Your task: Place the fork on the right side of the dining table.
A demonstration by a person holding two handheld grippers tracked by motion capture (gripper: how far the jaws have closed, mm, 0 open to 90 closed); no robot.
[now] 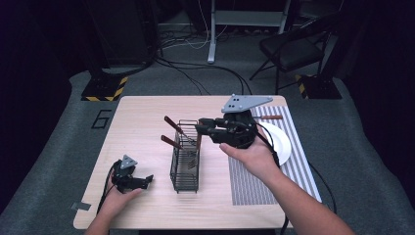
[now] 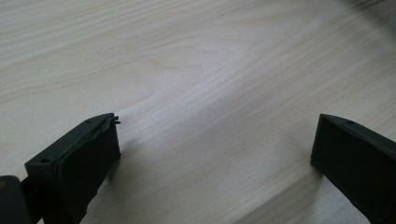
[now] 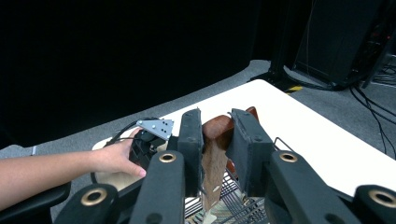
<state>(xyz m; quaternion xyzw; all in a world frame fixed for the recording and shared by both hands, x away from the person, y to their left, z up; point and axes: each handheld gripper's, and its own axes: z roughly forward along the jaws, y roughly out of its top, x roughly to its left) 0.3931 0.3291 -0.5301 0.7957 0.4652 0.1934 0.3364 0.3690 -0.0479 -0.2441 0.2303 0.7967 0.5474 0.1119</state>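
Lit table, dark room.
Overhead light brightens the wooden table [image 1: 142, 122], while the floor beyond its far edge falls into near black. The left gripper view shows soft shadows under its jaws; the right gripper view's near jaws are slightly blurred, its background black.

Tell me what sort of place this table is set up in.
Probably a lab or studio for recording demonstrations, not a kitchen: cables trail over grey carpet, hazard-striped stand bases flank the wooden table, and a folding chair stands behind.
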